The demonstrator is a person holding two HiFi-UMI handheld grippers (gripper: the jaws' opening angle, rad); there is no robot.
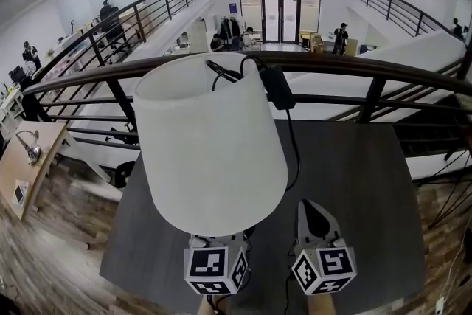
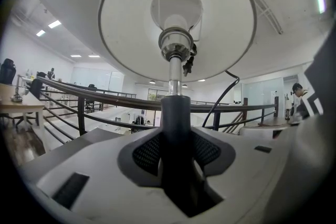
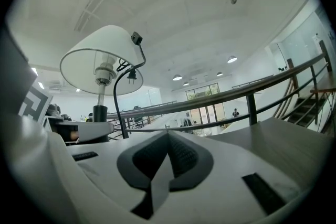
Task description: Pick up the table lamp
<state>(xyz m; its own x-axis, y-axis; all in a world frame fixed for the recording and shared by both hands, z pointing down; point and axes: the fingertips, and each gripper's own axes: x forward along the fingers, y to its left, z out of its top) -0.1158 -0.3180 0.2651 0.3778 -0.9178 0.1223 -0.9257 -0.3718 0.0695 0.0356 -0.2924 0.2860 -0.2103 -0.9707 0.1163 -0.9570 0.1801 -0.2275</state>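
The table lamp (image 1: 210,151) has a wide white shade, a chrome socket and a dark stem (image 2: 176,113). In the head view the shade hides its base and most of my left gripper (image 1: 215,262), which sits under it at the table's near edge. The left gripper view looks up into the shade (image 2: 178,18), and the jaws are shut on the stem. My right gripper (image 1: 313,216) rests just right of the lamp, shut with nothing between its pads. The right gripper view has the lamp (image 3: 100,60) at its left.
The lamp's black cable (image 1: 293,147) runs from a plug (image 1: 276,88) draped over the shade down to the dark grey table (image 1: 361,188). A dark railing (image 1: 354,66) borders the table's far edge, with an open drop beyond it. A stair (image 1: 435,133) lies to the right.
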